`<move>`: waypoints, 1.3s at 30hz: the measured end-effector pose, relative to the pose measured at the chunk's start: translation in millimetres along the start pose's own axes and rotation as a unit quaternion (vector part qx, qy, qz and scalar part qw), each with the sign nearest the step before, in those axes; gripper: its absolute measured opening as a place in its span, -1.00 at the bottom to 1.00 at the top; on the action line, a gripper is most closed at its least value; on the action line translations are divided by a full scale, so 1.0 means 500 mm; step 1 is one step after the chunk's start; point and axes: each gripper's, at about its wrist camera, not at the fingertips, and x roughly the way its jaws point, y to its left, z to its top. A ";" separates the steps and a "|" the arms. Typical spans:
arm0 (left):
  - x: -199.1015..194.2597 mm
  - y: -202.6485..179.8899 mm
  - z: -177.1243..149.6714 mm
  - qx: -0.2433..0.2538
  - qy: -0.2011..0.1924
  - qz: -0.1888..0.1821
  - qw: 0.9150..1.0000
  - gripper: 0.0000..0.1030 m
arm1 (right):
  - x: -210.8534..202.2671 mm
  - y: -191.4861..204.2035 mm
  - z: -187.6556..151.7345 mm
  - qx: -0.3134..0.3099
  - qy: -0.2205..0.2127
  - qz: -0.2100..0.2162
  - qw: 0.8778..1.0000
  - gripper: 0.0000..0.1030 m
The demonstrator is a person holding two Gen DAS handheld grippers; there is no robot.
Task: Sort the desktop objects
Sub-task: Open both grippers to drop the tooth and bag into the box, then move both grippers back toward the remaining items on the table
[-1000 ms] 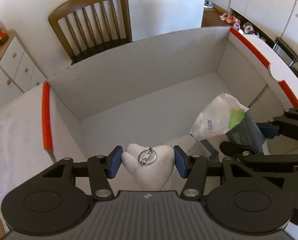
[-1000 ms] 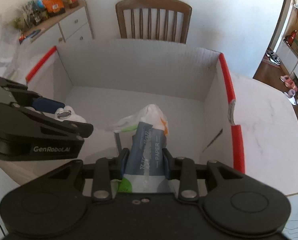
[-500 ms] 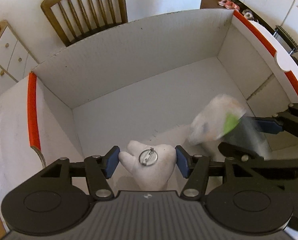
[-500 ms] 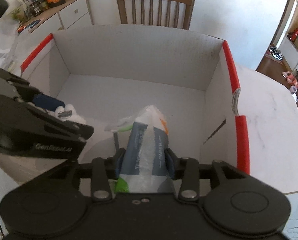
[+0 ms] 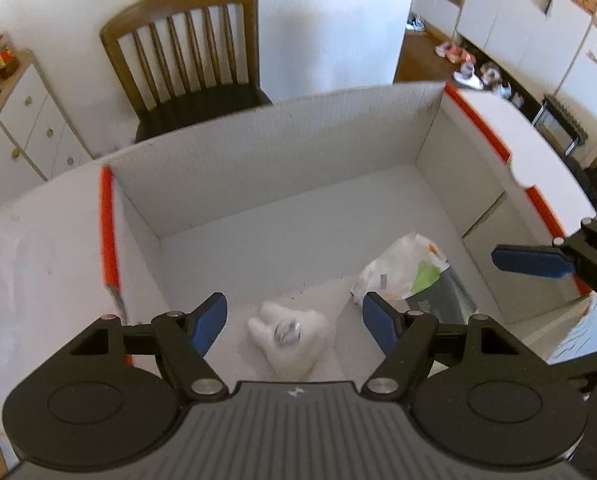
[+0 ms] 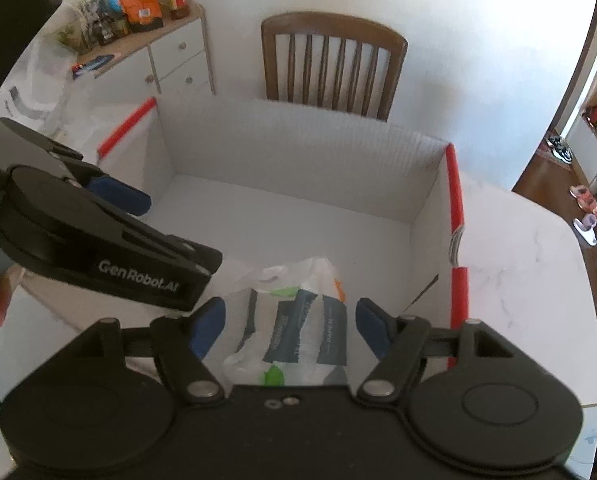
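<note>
- Now, nearest the lens, the left claw [image 5: 294, 322] has let go: a second ago its blue pads pinched the white tooth-shaped plush [image 5: 288, 338]; now they stand clear on both sides, and the jaws are opening further.
- That plush, with a small metal ring on its front, lies on the floor of the white box [image 5: 258, 160], near its front wall, below and between the left claw's fingers, touching neither.
- Likewise, the right claw [image 6: 288, 326] has released the tissue packet [image 6: 294, 320]; its pads, shut on the grey wrapper a moment ago, are now apart from it and spreading, with nothing held.
- Just beside the plush, toward the box's right side, the packet rests on the box floor, its crinkled clear wrap loose at the top.
- Both items have dropped lower in each view than they were half a second ago, which suggests that the claws are lifting away.
- As a judgement, this pair is sorted: two things are in the box, both claws are free, and the next step is probably to fetch more from the white worktop [image 6: 518, 264].
- Farther off, a wooden chair [image 5: 186, 68] stands behind the box's back wall, with a cabinet [image 6: 170, 64] carrying jars and a snack bag off to the left.
</note>
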 end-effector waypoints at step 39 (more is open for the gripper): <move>-0.412 -0.043 -0.277 -0.003 -0.158 -0.015 0.987 0.44 | -0.361 0.096 -0.200 0.047 -0.102 0.016 0.993 0.40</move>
